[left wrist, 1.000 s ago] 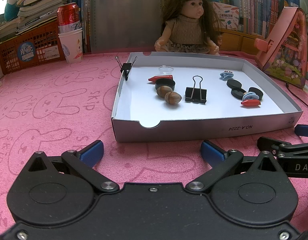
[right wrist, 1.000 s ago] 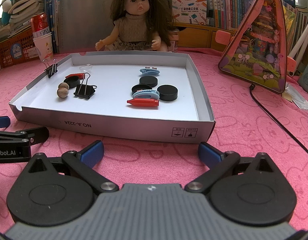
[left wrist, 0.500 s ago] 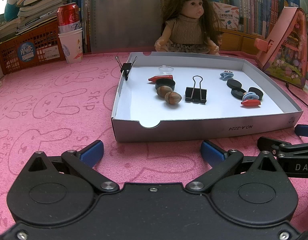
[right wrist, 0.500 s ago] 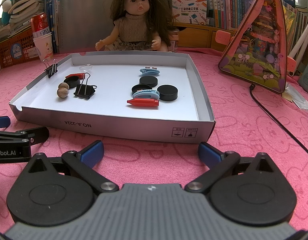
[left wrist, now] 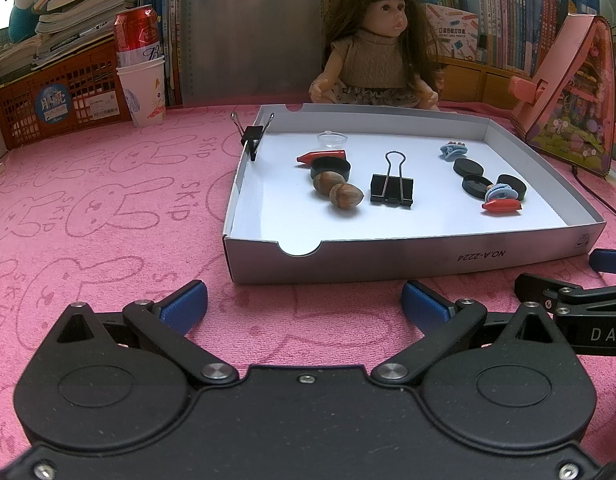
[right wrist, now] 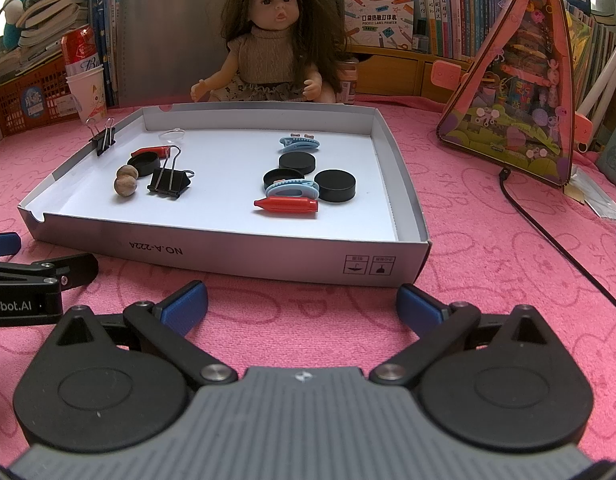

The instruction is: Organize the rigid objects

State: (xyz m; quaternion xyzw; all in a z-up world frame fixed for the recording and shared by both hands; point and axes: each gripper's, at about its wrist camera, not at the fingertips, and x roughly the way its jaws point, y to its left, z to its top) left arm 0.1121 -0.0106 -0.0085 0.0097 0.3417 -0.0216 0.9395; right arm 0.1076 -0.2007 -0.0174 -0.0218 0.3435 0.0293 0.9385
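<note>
A shallow white cardboard tray lies on the pink cloth with small objects inside. On its left side are two hazelnuts, a black binder clip, a black cap and a red crayon-shaped piece. On its right side are black discs, blue hair clips and another red piece. A second binder clip grips the tray's left wall. My left gripper and right gripper both stand open, empty, just short of the tray's near wall.
A doll sits behind the tray. An orange crate, a paper cup with a red can stand at the back left. A pink triangular toy case and a black cable lie to the right. Bookshelves fill the background.
</note>
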